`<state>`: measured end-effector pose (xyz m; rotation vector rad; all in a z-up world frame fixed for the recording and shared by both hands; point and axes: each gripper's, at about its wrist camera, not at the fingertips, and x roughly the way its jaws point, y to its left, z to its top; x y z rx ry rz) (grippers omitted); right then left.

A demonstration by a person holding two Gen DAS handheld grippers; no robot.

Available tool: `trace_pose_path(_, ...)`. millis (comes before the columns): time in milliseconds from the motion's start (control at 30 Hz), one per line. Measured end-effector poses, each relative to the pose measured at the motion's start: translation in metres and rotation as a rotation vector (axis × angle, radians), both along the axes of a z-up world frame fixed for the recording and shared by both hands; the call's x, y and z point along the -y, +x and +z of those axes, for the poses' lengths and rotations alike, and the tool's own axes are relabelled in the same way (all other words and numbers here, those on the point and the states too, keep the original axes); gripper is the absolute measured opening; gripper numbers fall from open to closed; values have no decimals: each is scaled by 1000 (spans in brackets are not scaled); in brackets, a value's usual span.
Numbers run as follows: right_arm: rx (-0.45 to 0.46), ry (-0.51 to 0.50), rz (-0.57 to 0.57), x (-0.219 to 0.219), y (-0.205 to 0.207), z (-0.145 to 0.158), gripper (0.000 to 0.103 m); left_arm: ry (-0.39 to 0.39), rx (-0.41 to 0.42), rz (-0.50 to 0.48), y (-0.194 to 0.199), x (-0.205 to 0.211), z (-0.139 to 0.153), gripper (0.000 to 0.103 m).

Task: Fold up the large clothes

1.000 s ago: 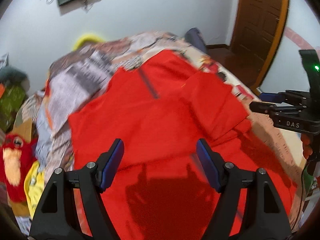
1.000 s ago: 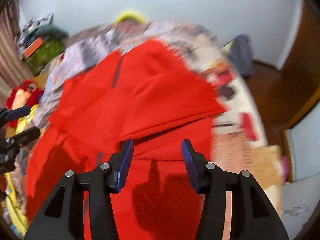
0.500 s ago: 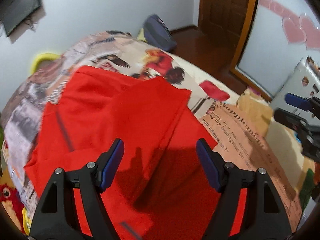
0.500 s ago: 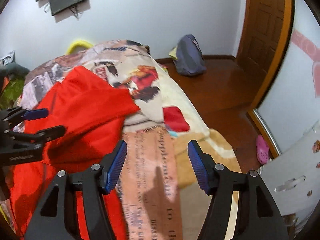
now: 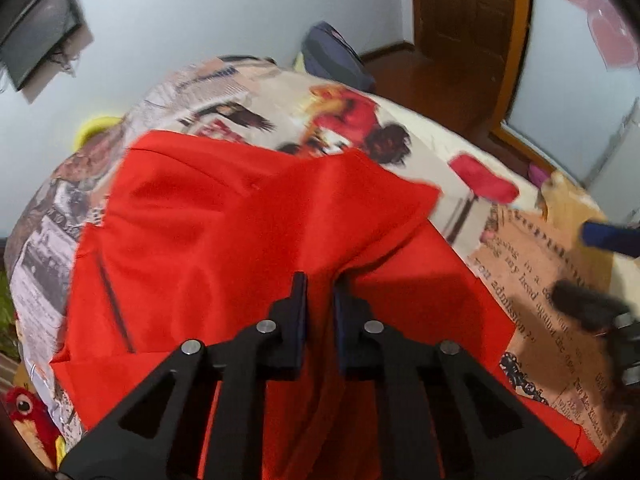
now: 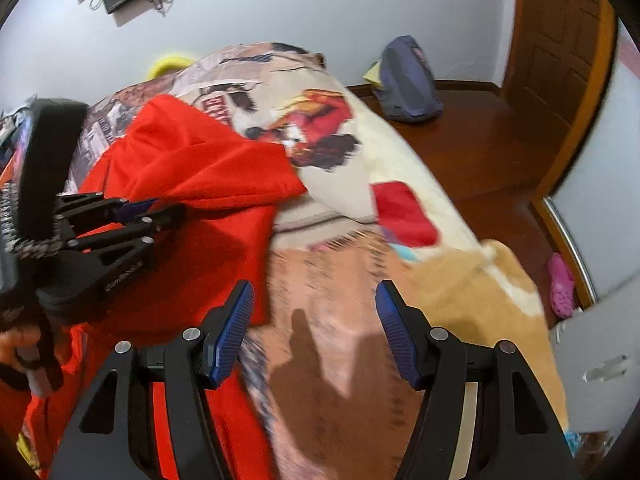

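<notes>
**Q:** what are your grippers doing right now?

**Me:** my left gripper (image 5: pixel 320 292) is clamped on a pinched-up ridge of the red garment (image 5: pixel 208 232), with cloth running between the fingers. My right gripper (image 6: pixel 314 320) is spread wide with nothing in it, hovering over the printed blanket (image 6: pixel 340 280) just beside the garment's edge.

**Q:** and where's the garment?

**Me:** it's spread on the bed over that blanket, one flap folded across the top layer. From the right wrist camera it sits to the left, under the left gripper. Further out, a red plush toy (image 5: pixel 28 412) sits off the bed's left side, a blue-grey backpack (image 6: pixel 408 80) on the wooden floor, and a pink clog (image 6: pixel 562 290) by the wall.
</notes>
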<state>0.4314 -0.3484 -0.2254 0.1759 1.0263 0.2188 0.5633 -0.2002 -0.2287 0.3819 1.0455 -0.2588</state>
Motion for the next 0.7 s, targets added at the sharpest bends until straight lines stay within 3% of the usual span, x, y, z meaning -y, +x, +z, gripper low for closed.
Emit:
trace_pose_path(200,-22,-7,65,-46,25,-7,59,-75,220,112,-23,-59,81,7)
trace_pose_path(300,-65,-1,91,-63,32,-17,59,-92,265,170,-38,-100,111,6)
trace_pose_path(400,-112,-24,127,-78,29,-31,59,-83,267,234,-58,-145,121,6)
trace_pose_path(500,-101,-37,110,-82,22,-35,67,-89,186,304,-74,-189,103,7)
trace_pose_path(600,-134,30,116,-81,20,-39,68,-82,98,398,-87,-227,69,8)
trace_pose_path(700,-151,58,98,-81,20,-42,69,-21,31,474,-101,-257,31,11)
